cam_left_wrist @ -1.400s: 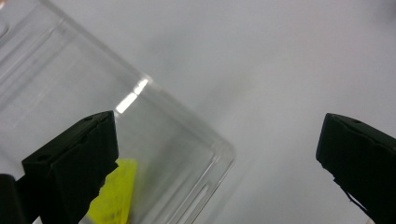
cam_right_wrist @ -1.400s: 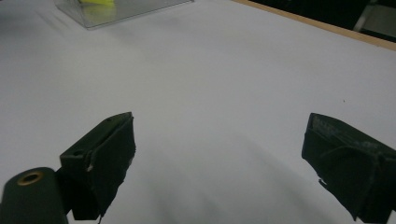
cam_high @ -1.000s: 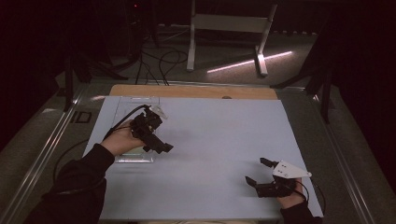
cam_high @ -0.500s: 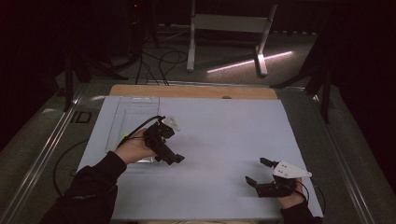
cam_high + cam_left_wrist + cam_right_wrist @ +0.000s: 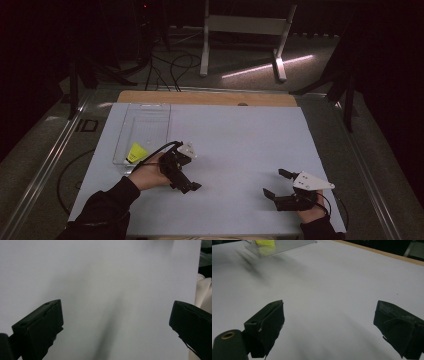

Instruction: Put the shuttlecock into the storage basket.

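Both the left gripper point(image 5: 189, 186) and right gripper point(image 5: 276, 184) gape empty. Beside the left one, the clear tray point(image 5: 131, 152) holds a yellow packet point(image 5: 136, 151), likely light and crinkly; pinch its edge.

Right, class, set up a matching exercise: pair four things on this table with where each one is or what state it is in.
Things:
1. left tool
2. right tool
3. clear tray
4. yellow item

Places or states:
A. inside the tray, at its near end
B. open, near the table's right front corner
C. on the left side of the white sheet
D. open, just right of the tray's near end

Pairs: 1-D, 2-B, 3-C, 4-A
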